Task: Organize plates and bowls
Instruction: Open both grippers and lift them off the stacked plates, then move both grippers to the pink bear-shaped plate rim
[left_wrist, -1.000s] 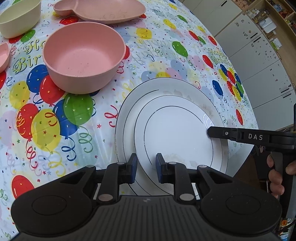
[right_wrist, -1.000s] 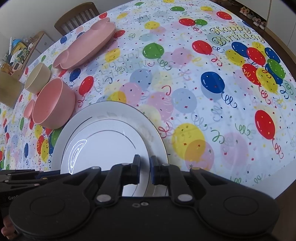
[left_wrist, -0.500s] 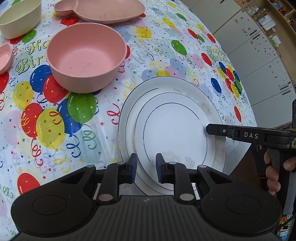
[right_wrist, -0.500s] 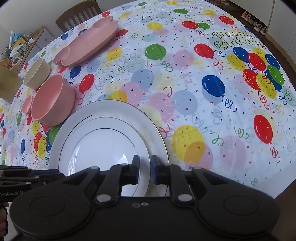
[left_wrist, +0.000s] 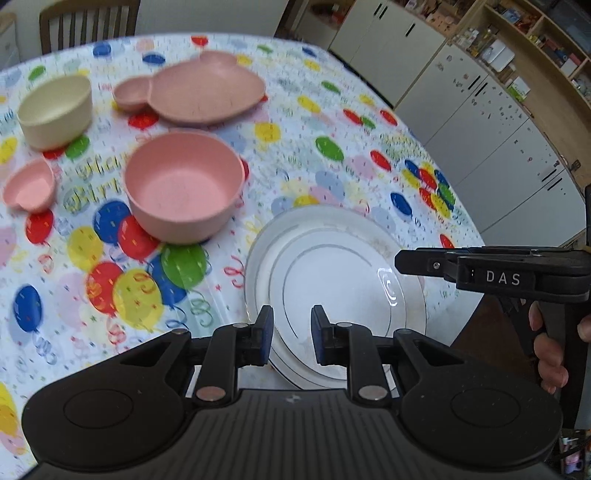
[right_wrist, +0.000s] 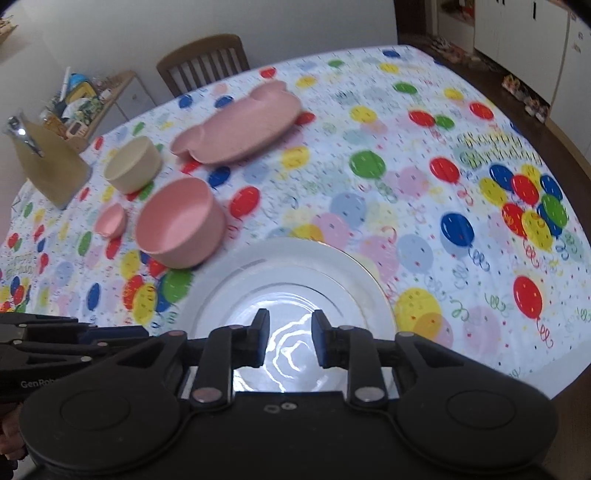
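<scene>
Two stacked white plates lie near the table's front edge, the smaller on the larger. My left gripper is open above their near rim, holding nothing. My right gripper is open above the plates' other side; it also shows side-on in the left wrist view. A large pink bowl stands beside the plates. A cream bowl, a small pink dish and a pink animal-shaped plate lie farther back.
A balloon-print tablecloth covers the table. A tan jar stands at the far left corner. A wooden chair is behind the table, with cabinets to the right.
Both grippers opened wider and rose away from the white plates, tilting up so more of the table shows. The plates stayed on the table.
</scene>
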